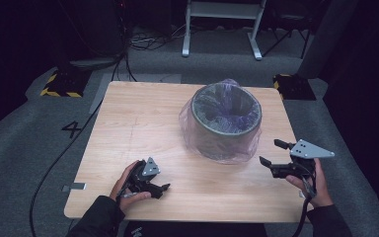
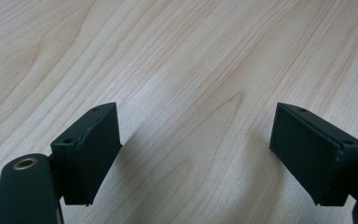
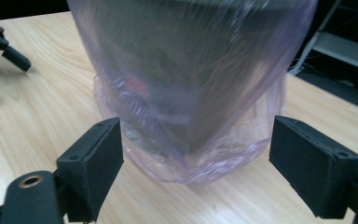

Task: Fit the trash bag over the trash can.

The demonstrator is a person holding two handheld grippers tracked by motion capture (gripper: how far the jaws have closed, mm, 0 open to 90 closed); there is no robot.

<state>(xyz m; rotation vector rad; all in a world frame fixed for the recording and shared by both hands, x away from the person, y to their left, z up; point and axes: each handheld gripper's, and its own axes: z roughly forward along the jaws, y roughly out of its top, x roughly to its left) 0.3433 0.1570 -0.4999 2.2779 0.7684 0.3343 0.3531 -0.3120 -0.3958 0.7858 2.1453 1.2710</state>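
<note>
We hold a black gripper in each hand. Our left gripper point(image 1: 164, 188) sits low at the near left, tipped down and pointing to the right, and its jaws stand wide apart with nothing between them. Our left hand point(image 1: 127, 186) wraps around it from behind. Our right gripper point(image 1: 270, 152) is up higher at the right, pointing left, its jaws wide apart too. Our right hand point(image 1: 310, 183) grips its handle from below.

A square light-wood table point(image 1: 143, 123) stands on grey carpeted floor point(image 1: 24, 143) in a dim room, its top lit from above. At twelve o'clock, a white metal frame point(image 1: 222, 19) with two legs rises behind it. Black-and-yellow striped blocks point(image 1: 61, 84) sit at ten and two o'clock. A black cable point(image 1: 64, 153) trails across the carpet at nine o'clock, past a painted numeral four point(image 1: 72, 129).
</note>
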